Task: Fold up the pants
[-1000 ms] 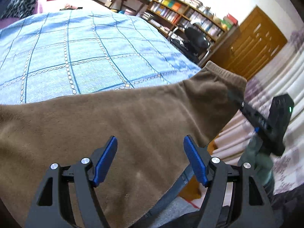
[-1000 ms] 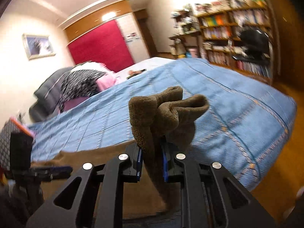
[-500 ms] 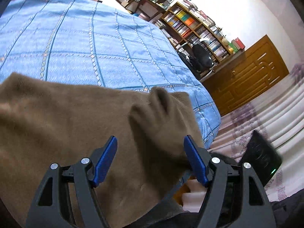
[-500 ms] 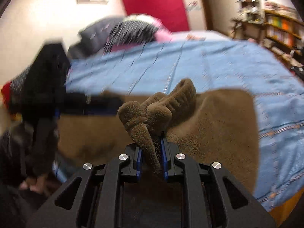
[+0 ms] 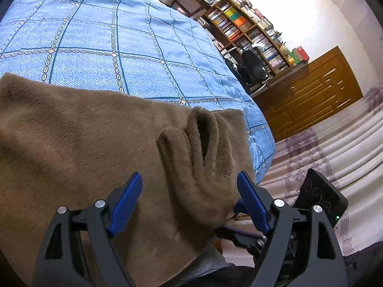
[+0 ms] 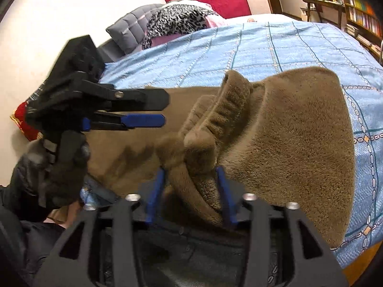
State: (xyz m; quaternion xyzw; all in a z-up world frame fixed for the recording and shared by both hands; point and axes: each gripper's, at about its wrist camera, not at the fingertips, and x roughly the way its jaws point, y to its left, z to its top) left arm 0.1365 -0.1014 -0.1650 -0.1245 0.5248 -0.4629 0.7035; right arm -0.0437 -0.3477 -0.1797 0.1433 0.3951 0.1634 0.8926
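The brown plush fleece pants [image 5: 79, 143] lie spread across the near edge of the blue checked bedspread [image 5: 119, 35], and the step in hand appears to be a fold bringing one end over onto the rest.

In the left wrist view, the left tool [image 5: 189, 198] hangs wide open above the cloth, its blue pads well apart and gripping nothing. A bunched ridge of fleece rises between them toward 1 o'clock; whether the pads touch it cannot be told.

In the right wrist view, the right tool [image 6: 191, 191] shows its blue pads parted on either side of the gathered, ribbed cuff [image 6: 229, 110]. The bunch sits between them, but the pads look apart from it, so the hold seems released or nearly so. The left tool appears there at 9 o'clock, also open.

The next move probably calls for drawing the right tool clear without dragging the cuff, then flattening the raised bunch so the fold lies even.
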